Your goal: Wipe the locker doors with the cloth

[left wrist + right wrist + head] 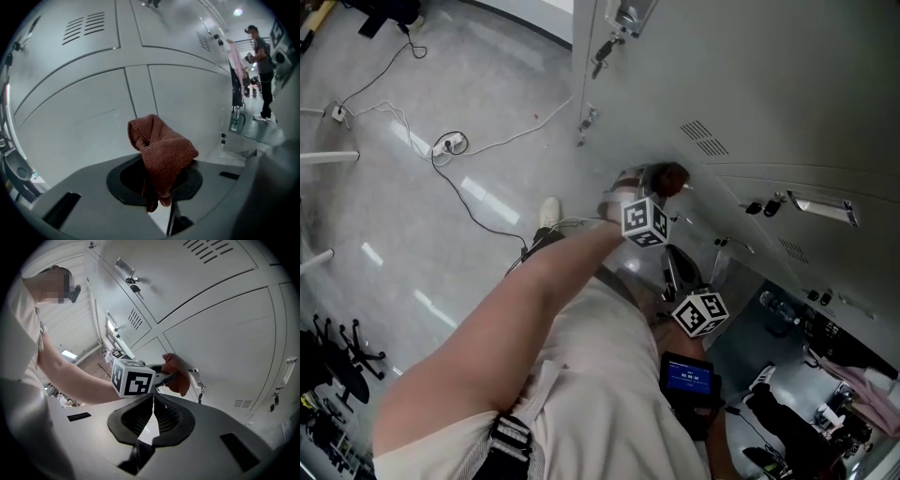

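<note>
A reddish-brown cloth [668, 177] is pressed up near a grey locker door [787, 103], just under its vent slots. My left gripper [659, 192] is shut on the cloth, its marker cube a little behind. In the left gripper view the bunched cloth [161, 151] rises out of the left gripper [157, 185] and hides the jaw tips; locker door panels [84, 122] fill the view ahead. My right gripper [673, 270] hangs lower, beside the person's body, and holds nothing. In the right gripper view, the right gripper [153, 401] is shut, behind the left cube [132, 377] and the cloth [176, 372].
Cables and a power strip [448, 144] lie on the grey floor at left. Keys [602, 52] hang in a locker lock. A lower locker [825, 366] stands open with items inside. Chair bases [337, 361] sit at bottom left. A distant person [262, 61] stands down the row.
</note>
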`<action>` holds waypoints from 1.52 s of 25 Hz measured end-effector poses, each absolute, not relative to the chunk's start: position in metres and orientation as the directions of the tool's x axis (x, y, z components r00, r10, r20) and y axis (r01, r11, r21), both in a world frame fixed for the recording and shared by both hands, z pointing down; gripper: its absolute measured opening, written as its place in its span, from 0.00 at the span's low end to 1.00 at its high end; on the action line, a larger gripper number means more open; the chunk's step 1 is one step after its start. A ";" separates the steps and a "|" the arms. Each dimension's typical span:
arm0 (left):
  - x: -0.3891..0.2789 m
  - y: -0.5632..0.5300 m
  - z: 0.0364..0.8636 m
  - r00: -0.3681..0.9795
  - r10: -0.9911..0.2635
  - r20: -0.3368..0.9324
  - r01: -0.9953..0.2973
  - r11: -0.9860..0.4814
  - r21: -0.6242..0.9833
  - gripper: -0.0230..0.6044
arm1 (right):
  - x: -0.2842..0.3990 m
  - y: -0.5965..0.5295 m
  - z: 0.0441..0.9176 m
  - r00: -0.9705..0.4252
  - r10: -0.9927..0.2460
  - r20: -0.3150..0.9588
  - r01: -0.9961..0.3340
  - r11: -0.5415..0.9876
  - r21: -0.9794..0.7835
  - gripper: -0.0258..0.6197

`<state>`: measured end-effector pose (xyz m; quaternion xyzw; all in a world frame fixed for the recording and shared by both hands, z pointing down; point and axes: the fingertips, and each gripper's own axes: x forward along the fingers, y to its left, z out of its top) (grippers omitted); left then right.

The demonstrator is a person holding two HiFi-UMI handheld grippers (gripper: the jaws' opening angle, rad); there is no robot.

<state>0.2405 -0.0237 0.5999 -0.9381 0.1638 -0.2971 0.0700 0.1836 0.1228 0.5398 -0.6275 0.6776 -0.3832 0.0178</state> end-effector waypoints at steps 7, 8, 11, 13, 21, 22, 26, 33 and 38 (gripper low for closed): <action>0.214 -0.061 0.626 0.714 -0.377 0.591 -0.293 -0.926 -0.237 0.15 | 0.185 0.122 0.544 -0.219 -0.853 0.474 -0.839 -0.084 -0.538 0.07; 0.202 -0.077 0.630 0.692 -0.402 0.600 -0.324 -0.915 -0.239 0.15 | 0.182 0.118 0.544 -0.228 -0.852 0.471 -0.838 -0.074 -0.540 0.07; 0.166 -0.128 0.633 0.638 -0.468 0.612 -0.395 -0.880 -0.262 0.15 | 0.169 0.099 0.538 -0.264 -0.858 0.440 -0.832 -0.028 -0.554 0.07; 0.145 -0.152 0.633 0.619 -0.481 0.622 -0.402 -0.873 -0.275 0.15 | 0.155 0.093 0.538 -0.284 -0.852 0.441 -0.831 -0.011 -0.557 0.07; 0.109 -0.193 0.627 0.640 -0.474 0.604 -0.335 -0.880 -0.336 0.15 | 0.129 0.092 0.552 -0.296 -0.811 0.505 -0.831 -0.042 -0.555 0.07; 0.103 -0.198 0.627 0.636 -0.490 0.596 -0.362 -0.872 -0.331 0.15 | 0.129 0.091 0.554 -0.294 -0.808 0.510 -0.833 -0.044 -0.551 0.07; 0.061 -0.234 0.641 0.505 -0.612 0.609 -0.595 -0.758 -0.267 0.15 | 0.132 0.099 0.556 -0.284 -0.808 0.517 -0.829 -0.064 -0.555 0.07; 0.072 -0.230 0.656 0.413 -0.656 0.631 -0.729 -0.654 -0.203 0.15 | 0.152 0.129 0.570 -0.260 -0.797 0.545 -0.833 -0.100 -0.544 0.07; 0.127 -0.164 0.678 0.472 -0.588 0.657 -0.735 -0.674 -0.075 0.15 | 0.173 0.138 0.575 -0.270 -0.785 0.558 -0.843 -0.088 -0.531 0.07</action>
